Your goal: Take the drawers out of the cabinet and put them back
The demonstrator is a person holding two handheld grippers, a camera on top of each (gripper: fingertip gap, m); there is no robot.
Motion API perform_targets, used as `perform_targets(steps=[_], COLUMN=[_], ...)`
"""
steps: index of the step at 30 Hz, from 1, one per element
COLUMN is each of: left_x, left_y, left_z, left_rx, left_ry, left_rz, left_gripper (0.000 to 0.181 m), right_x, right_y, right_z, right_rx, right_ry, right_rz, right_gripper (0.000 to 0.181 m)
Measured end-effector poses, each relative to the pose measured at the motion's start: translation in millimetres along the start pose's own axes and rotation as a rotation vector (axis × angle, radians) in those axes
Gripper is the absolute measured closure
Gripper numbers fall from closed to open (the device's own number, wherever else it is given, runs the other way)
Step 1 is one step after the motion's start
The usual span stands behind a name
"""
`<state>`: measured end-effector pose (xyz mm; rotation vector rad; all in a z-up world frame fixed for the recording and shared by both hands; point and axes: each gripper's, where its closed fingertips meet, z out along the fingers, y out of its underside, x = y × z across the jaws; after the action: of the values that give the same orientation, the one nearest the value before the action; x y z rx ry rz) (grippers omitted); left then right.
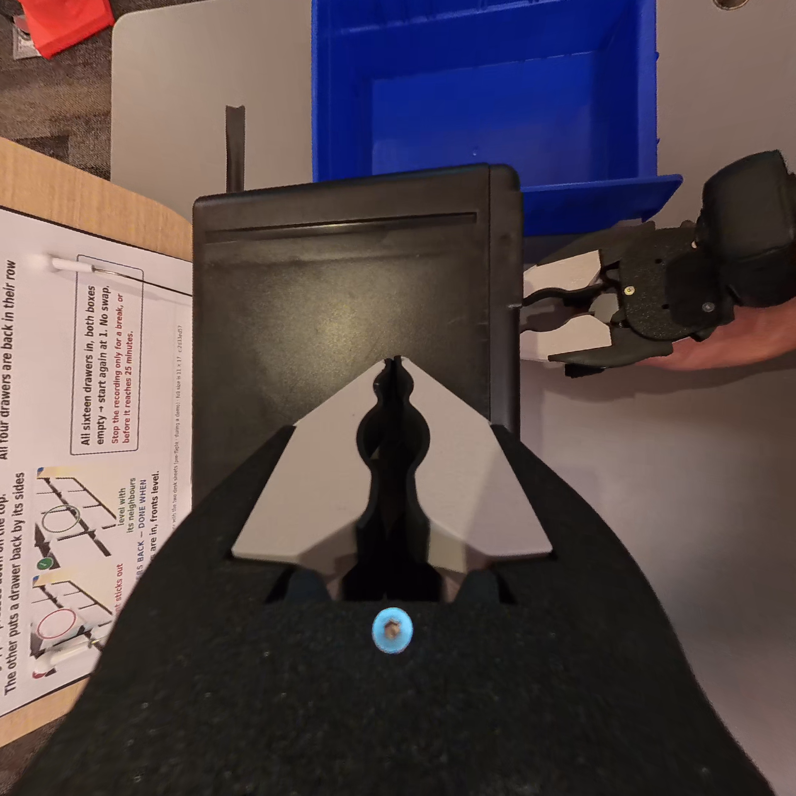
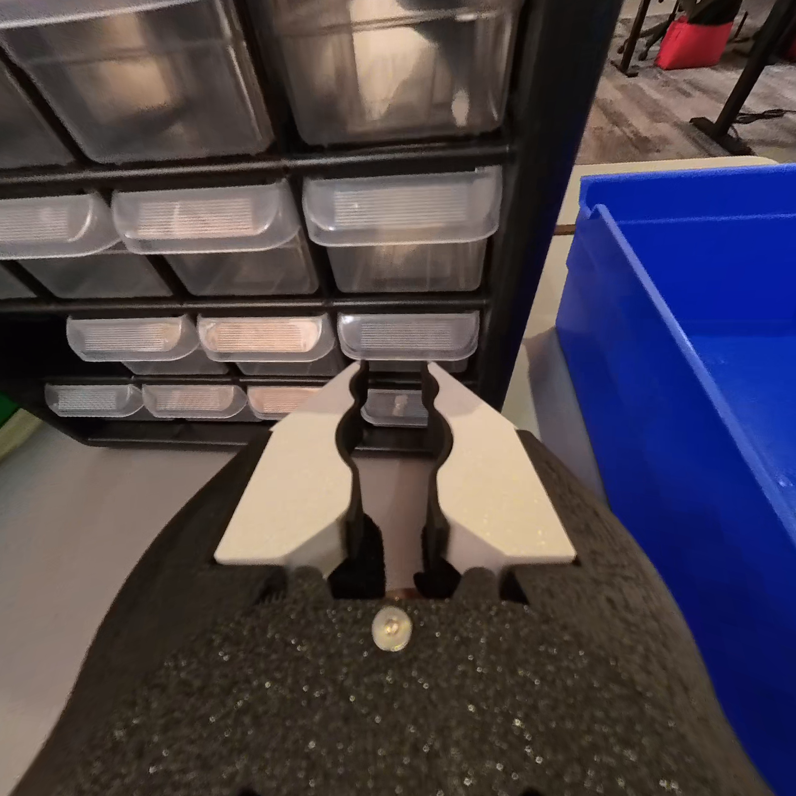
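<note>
Two hand-held grippers: left (image 1: 394, 359) closed over cabinet (image 1: 344, 301); right (image 2: 394, 366) parted before drawers (image 2: 407, 336).

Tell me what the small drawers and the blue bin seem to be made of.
The drawers look like clear, glossy plastic: you see through their walls, and the fronts catch highlights. The blue bin looks like opaque moulded plastic, smooth with a slight sheen.

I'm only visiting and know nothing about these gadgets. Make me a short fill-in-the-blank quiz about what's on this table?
1. The left gripper hovers over the top of the black cabinet with its fingers ____.
2. The right gripper points at the clear drawers with its fingers ____.
3. The bin beside the cabinet is coloured ____.

Missing words: shut; open; blue
</note>
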<state>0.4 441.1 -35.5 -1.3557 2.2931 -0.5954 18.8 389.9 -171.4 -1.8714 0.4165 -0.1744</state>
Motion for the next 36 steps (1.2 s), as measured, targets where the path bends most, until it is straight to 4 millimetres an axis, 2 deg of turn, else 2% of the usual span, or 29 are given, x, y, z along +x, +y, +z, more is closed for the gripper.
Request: perform_targets(steps=[2, 5, 7, 9, 10, 12, 14, 16, 18, 20, 21, 24, 26, 28, 30, 36], left_x=[-0.2, -4.0, -5.7, -10.5, -16.6, -29.0, -30.9, -19.7, -10.1, -5.7, -5.0, -6.0, -6.7, -5.3, -4.8, -3.3], left_y=[0.0, 6.6, 11.4, 28.6, 46.6, 99.9, 161.2, 217.3, 276.7, 324.5, 339.9, 355.1, 359.7, 355.7, 358.0, 372.9], left_z=[-0.2, -6.2, -26.2, -60.5, -78.8, -107.7, -115.5, -102.4, -84.7, -69.5, -62.0, -41.4, -34.3, -28.2, -24.9, -11.8], left_rx=[0.011, 0.009, 0.087, 0.186, 0.220, 0.248, 0.234, 0.139, -0.079, -0.256, -0.300, -0.297, -0.308, -0.285, -0.312, -0.422], left_ry=[-0.004, -0.045, -0.075, -0.123, -0.172, -0.273, -0.319, -0.343, -0.420, -0.442, -0.425, -0.332, -0.307, -0.283, -0.297, -0.293], left_rz=[-0.010, -0.023, -0.076, -0.187, -0.258, -0.452, -0.669, -0.736, -0.657, -0.633, -0.674, -0.783, -0.840, -0.862, -0.820, -0.690], left_gripper=[0.181, 0.181, 0.180, 0.171, 0.168, 0.162, 0.153, 0.151, 0.151, 0.150, 0.148, 0.147, 0.147, 0.147, 0.147, 0.147], right_x=[0.5, -12.1, -37.0, -56.2, -61.1, -61.3, -65.4, -67.7, -68.4, -74.2, -78.6, -90.8, -99.2, -101.7, -98.0, -99.0], right_y=[5.5, 16.1, 24.2, 14.3, 3.0, -31.0, -71.7, -110.4, -143.4, -159.2, -160.8, -157.0, -154.3, -147.1, -140.0, -138.2], right_z=[-3.2, -23.4, -43.9, -67.2, -76.8, -89.5, -99.7, -101.4, -90.7, -68.8, -55.6, -20.3, -7.5, -1.5, 3.9, 4.4], right_rx=[-0.023, -0.077, -0.147, -0.153, -0.140, -0.109, -0.111, -0.132, -0.132, -0.187, -0.241, -0.393, -0.452, -0.518, -0.574, -0.667], right_ry=[-0.012, -0.118, -0.294, -0.447, -0.500, -0.552, -0.648, -0.721, -0.743, -0.791, -0.824, -0.909, -0.947, -0.969, -0.949, -0.948], right_rz=[-0.009, 0.002, 0.010, -0.008, -0.036, -0.102, -0.156, -0.263, -0.447, -0.608, -0.672, -0.803, -0.847, -0.897, -0.964, -0.934], right_gripper=[0.156, 0.152, 0.150, 0.148, 0.148, 0.150, 0.159, 0.156, 0.159, 0.163, 0.163, 0.169, 0.173, 0.181, 0.181, 0.181])
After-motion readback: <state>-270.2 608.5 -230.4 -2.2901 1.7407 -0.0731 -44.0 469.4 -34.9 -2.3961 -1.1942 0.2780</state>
